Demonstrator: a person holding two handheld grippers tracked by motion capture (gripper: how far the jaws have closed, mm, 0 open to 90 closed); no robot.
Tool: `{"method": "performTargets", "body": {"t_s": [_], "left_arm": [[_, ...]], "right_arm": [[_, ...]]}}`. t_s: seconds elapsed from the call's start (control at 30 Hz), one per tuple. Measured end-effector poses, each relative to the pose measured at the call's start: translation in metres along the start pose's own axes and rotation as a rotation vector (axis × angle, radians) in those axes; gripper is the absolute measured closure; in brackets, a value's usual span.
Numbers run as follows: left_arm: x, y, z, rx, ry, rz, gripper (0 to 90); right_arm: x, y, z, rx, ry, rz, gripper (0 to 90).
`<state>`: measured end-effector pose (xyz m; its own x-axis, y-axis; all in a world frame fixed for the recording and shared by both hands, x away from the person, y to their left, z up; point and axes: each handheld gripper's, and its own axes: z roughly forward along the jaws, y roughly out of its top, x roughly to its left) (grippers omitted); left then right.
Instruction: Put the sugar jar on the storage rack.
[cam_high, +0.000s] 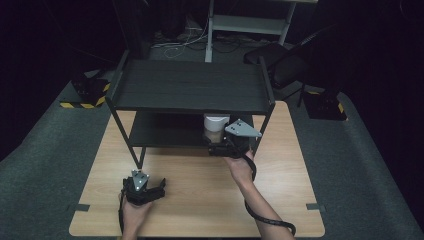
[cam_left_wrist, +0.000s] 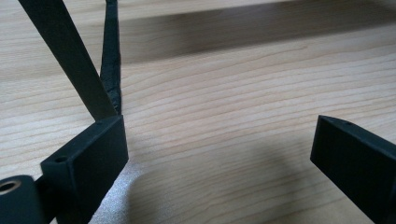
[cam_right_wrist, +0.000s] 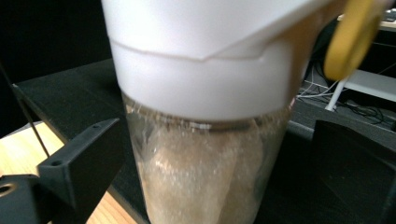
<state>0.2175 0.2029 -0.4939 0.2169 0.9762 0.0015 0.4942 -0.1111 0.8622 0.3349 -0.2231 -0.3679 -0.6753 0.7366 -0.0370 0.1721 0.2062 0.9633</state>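
A clear jar (cam_high: 216, 129) with a white lid and pale brown grains inside stands on the lower board of a black two-tier rack (cam_high: 192, 87), near its right front leg. My right gripper (cam_high: 218, 144) reaches in level from the front. In the right gripper view the jar (cam_right_wrist: 205, 177) stands upright between the two black jaws, with a gap on each side, so the right gripper (cam_right_wrist: 215, 158) is open around it. My left gripper (cam_high: 159, 189) rests low over the wooden table (cam_high: 200, 200) at the front left. That left gripper (cam_left_wrist: 219, 144) is open, with bare wood between its jaws.
One of the rack's thin black legs (cam_left_wrist: 70, 56) stands just ahead of the left jaw. A blurred yellow round thing (cam_right_wrist: 350, 37) shows beside the jar's lid. Dark chairs (cam_high: 285, 65) and floor stands with striped tape (cam_high: 82, 100) lie beyond the table.
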Motion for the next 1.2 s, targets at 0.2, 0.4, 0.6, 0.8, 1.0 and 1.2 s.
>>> {"method": "performTargets", "body": {"t_s": [0.2, 0.4, 0.6, 0.8, 1.0, 1.2], "left_arm": [[0.000, 0.000, 0.000, 0.000, -0.001, -0.001, 4.3], [0.000, 0.000, 0.000, 0.003, -0.001, 0.001, 4.3], [-0.001, 0.001, 0.001, 0.006, 0.000, 0.002, 4.3], [-0.001, 0.001, 0.001, 0.007, 0.000, 0.004, 4.3], [-0.001, 0.001, 0.001, 0.006, -0.001, 0.004, 4.3], [-0.001, 0.001, 0.001, 0.007, 0.001, 0.004, 4.3]], "right_arm": [[-0.003, -0.006, -0.009, -0.013, 0.021, -0.003, 0.3], [-0.002, -0.019, -0.022, -0.033, 0.028, -0.017, 1.1], [0.000, -0.027, -0.029, -0.036, 0.036, -0.044, 1.7], [-0.001, -0.035, -0.040, -0.031, 0.062, -0.053, 2.4], [-0.008, -0.048, -0.059, -0.015, 0.148, -0.072, 5.3], [-0.016, -0.066, -0.082, -0.008, 0.181, -0.072, 5.5]]}}
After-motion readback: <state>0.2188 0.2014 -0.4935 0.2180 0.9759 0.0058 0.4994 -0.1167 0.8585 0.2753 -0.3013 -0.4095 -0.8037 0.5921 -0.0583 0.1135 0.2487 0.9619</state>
